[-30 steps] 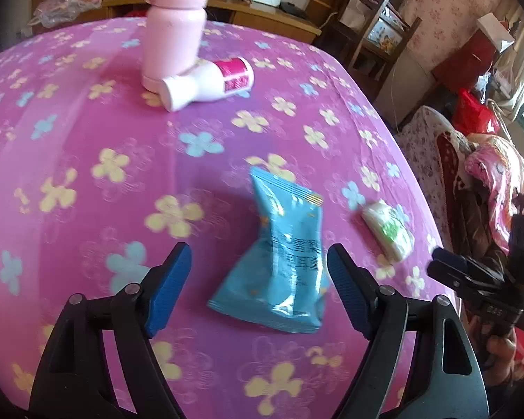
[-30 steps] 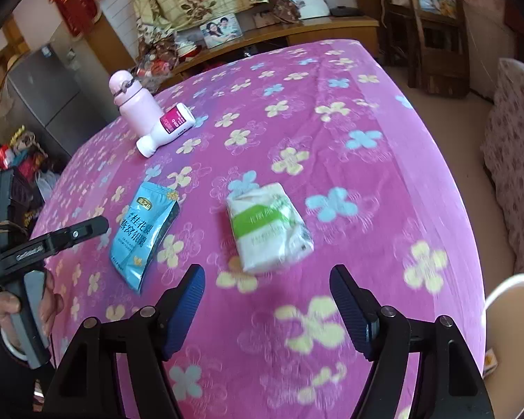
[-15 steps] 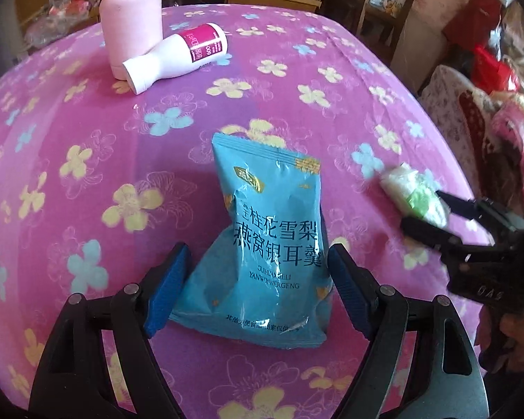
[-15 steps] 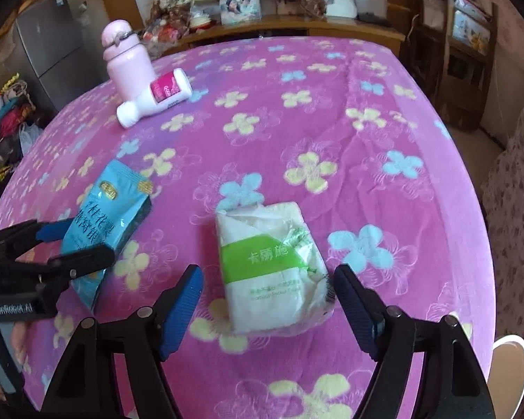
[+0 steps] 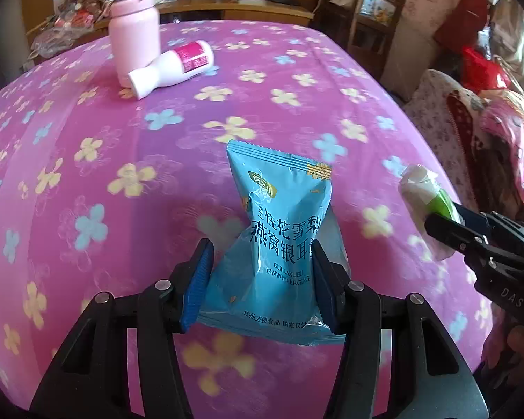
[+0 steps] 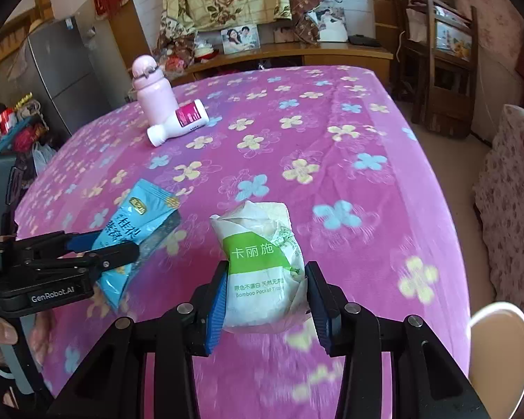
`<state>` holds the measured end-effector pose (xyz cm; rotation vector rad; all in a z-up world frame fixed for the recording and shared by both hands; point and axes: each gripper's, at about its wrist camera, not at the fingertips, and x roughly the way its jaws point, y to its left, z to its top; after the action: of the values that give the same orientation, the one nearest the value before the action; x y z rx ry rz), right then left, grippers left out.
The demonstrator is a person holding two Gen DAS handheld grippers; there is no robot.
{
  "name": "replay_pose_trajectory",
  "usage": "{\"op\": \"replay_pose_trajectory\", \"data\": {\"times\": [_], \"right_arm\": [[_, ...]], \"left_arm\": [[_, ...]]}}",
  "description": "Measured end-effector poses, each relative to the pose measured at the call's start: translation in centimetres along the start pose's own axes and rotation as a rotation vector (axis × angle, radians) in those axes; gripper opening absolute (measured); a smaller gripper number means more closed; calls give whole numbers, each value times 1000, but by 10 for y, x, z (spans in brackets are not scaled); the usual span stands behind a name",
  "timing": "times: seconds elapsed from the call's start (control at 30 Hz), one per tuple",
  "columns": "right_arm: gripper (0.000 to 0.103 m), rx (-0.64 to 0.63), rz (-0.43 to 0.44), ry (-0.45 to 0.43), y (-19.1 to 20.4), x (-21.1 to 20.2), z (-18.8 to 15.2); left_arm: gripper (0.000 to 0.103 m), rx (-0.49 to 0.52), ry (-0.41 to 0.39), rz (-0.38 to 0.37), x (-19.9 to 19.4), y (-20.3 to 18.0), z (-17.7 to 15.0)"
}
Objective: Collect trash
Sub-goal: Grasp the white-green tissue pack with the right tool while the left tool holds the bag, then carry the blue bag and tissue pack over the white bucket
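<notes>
A blue snack packet [image 5: 283, 216] lies on the pink flowered tablecloth [image 5: 87, 132]. My left gripper [image 5: 262, 262] has its jaws closing on the packet's lower half, and the blue pads pinch its sides so the foil buckles at the waist. To its right, a white tissue pack with a green band [image 6: 258, 244] sits between the pads of my right gripper [image 6: 265, 289]. Those jaws are closing too, and the wrapper is crumpled where they squeeze it. Each gripper shows from the side in the other's view: the left gripper [image 6: 115, 244], the right gripper [image 5: 447, 223].
A pink flask [image 5: 132, 28] stands at the far side, with a white bottle with a pink label [image 5: 171, 70] lying against it. A wooden chair [image 6: 440, 70] and a patterned sofa [image 6: 506, 209] flank the table's right edge. A white round rim [image 6: 499, 342] shows low right.
Both grippers moved in over their items and narrowed. The left one now pinches the blue packet. The right one squeezes the tissue pack, which has crumpled.
</notes>
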<state>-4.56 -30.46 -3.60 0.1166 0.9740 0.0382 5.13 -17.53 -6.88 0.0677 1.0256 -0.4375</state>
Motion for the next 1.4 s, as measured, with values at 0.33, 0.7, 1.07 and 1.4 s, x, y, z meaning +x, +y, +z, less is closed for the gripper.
{"op": "replay_pose_trajectory", "data": {"times": [0.33,0.7,1.07,1.4], "right_arm": [[41,72,-45,-47,-27,-63,-37],[41,148,-80,-80,-57,-101,-64],[41,249,-121,-102,-95,-130,-93],[42,330,-186,-121,-139,-156,-118]], "left_arm": [[52,77,-56,-43,-28,-68,-19],[52,163,-83,-50,-40,-122,-33],[52,230,-82,-96,-39,-175,-40],[52,305,-57,-162,-29,-240,-46]]}}
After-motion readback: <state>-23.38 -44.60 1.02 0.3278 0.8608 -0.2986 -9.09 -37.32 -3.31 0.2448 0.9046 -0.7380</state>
